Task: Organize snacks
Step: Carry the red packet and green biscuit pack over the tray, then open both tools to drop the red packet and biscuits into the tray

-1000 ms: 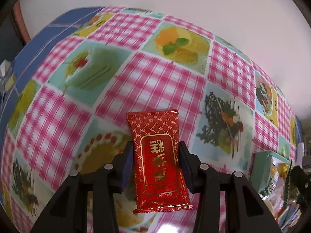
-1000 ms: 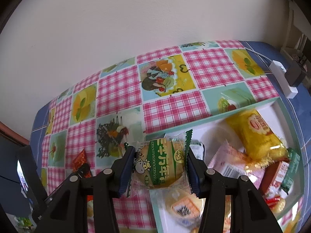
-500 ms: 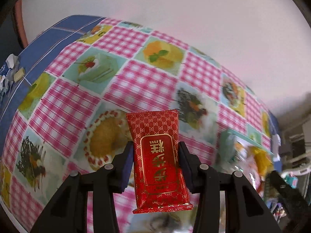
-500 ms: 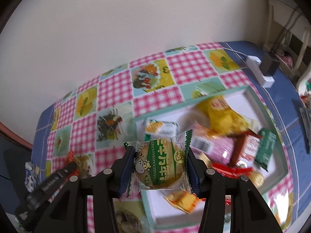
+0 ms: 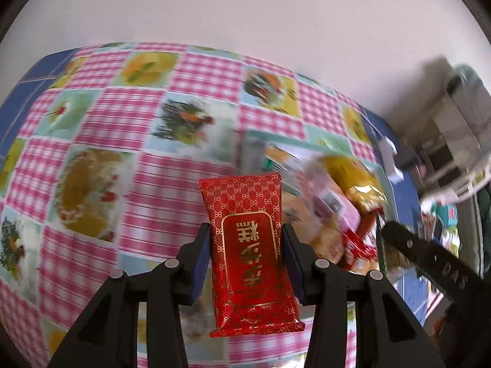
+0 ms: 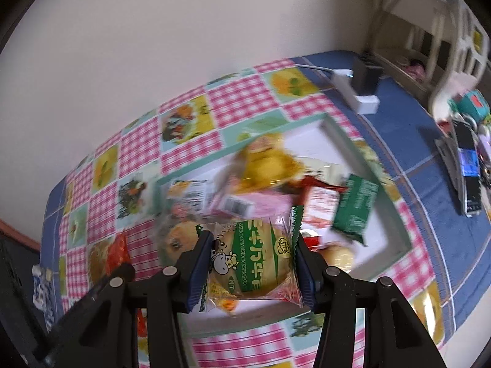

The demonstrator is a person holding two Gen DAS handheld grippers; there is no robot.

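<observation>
Mid-task: the left gripper (image 5: 245, 260) jaws clamp a red packet (image 5: 250, 245), the right gripper (image 6: 250, 260) jaws a green-labelled bun (image 6: 254, 257), both above the tabletop, tray (image 6: 343, 141) at 12 o'clock holding snacks.

A home: food-print plaid tablecloth (image 6: 245, 98), power strip (image 6: 359, 92) and white chair (image 6: 445, 46) by the wall.

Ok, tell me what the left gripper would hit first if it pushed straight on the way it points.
Probably the near-left corner of the snack tray. The left gripper, shut on the red packet, aims about there, so the packet's far end would touch first. The view is blurred and depth unclear.
</observation>
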